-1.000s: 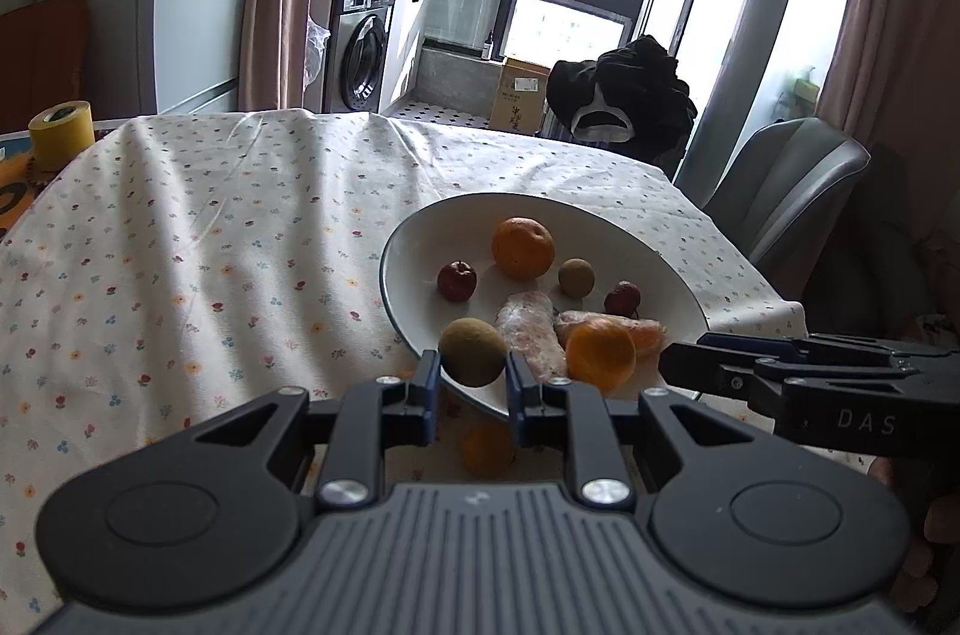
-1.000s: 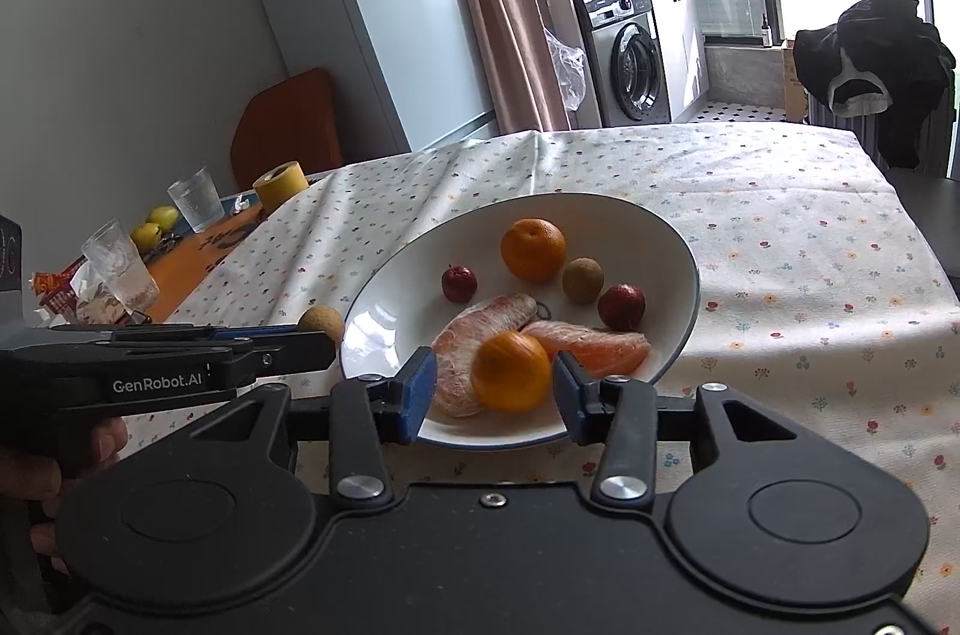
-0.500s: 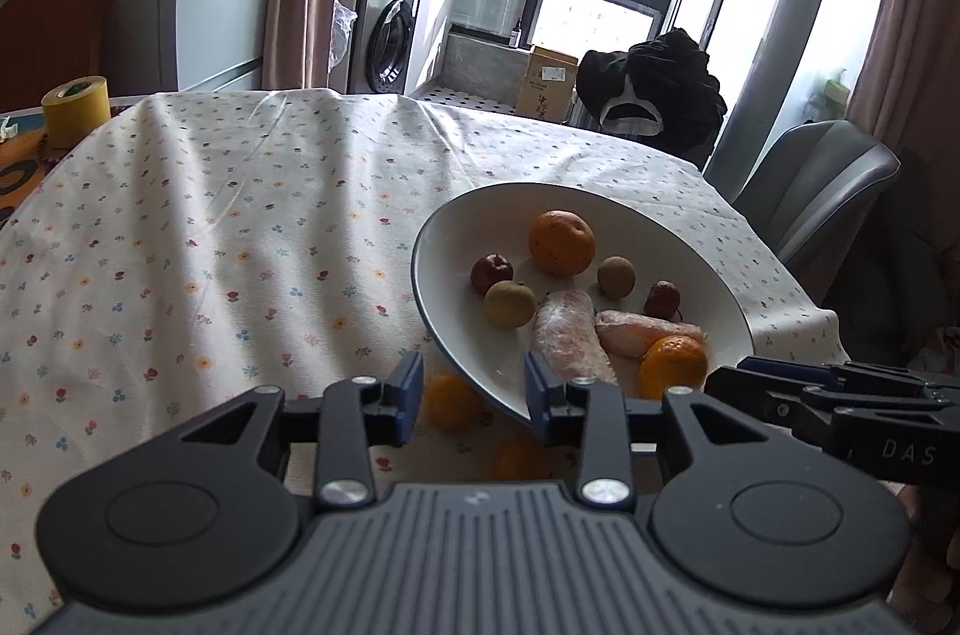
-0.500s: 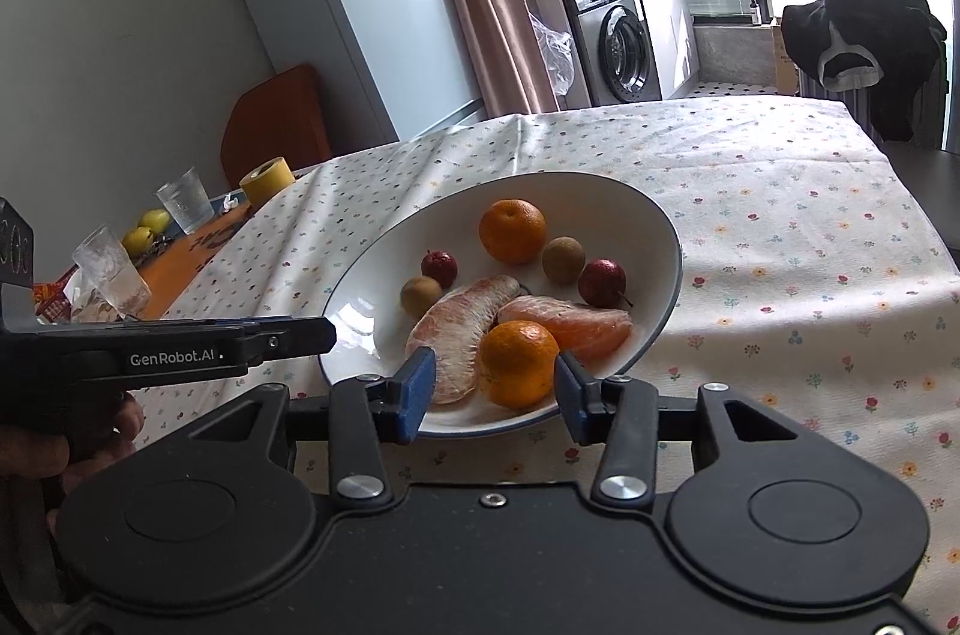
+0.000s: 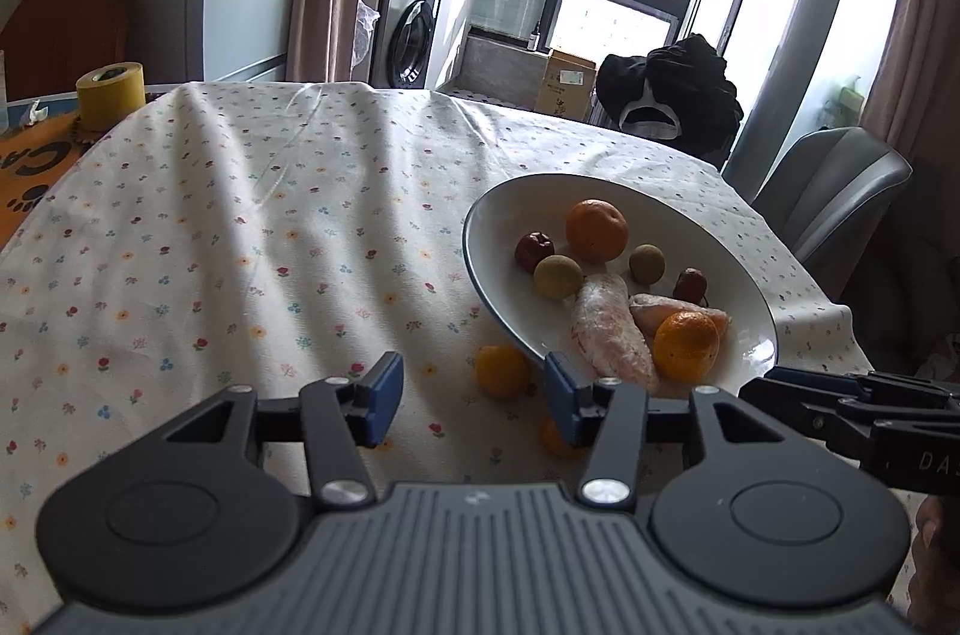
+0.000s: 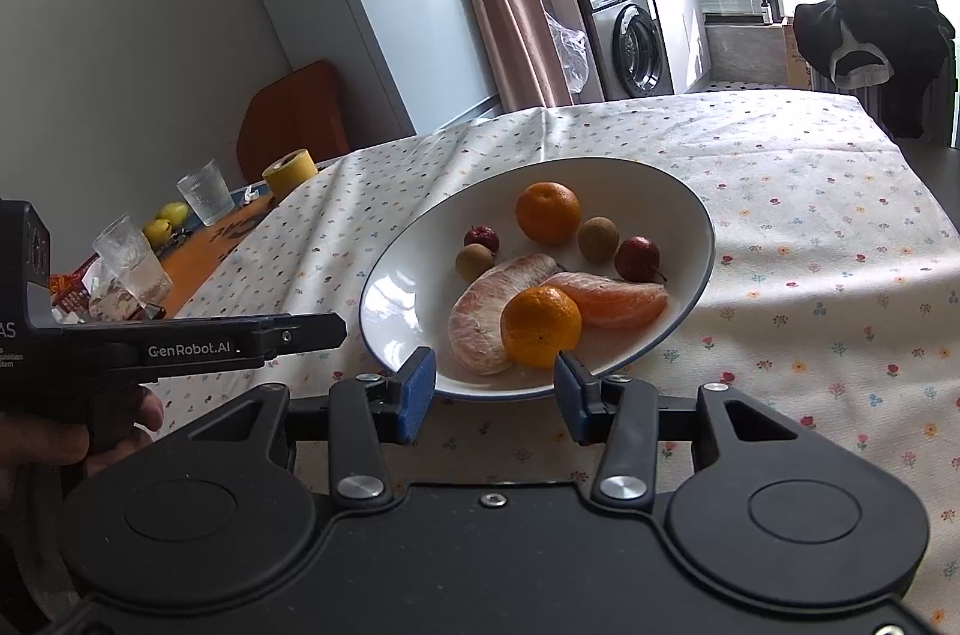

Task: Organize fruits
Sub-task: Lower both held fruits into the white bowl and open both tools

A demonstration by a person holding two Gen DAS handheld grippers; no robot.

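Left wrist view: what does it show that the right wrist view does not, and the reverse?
Only the left wrist view shows two small oranges lying on the tablecloth beside the plate, and a grey chair. Only the right wrist view shows two glasses and yellow fruit on the far table part. Both show the plate with its fruit, the yellow tape roll and the washing machine.

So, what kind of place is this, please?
Probably a home dining area: a table with a flowered white tablecloth, a white oval plate of fruit, and a silver front-loading washing machine in a kitchen corner behind.
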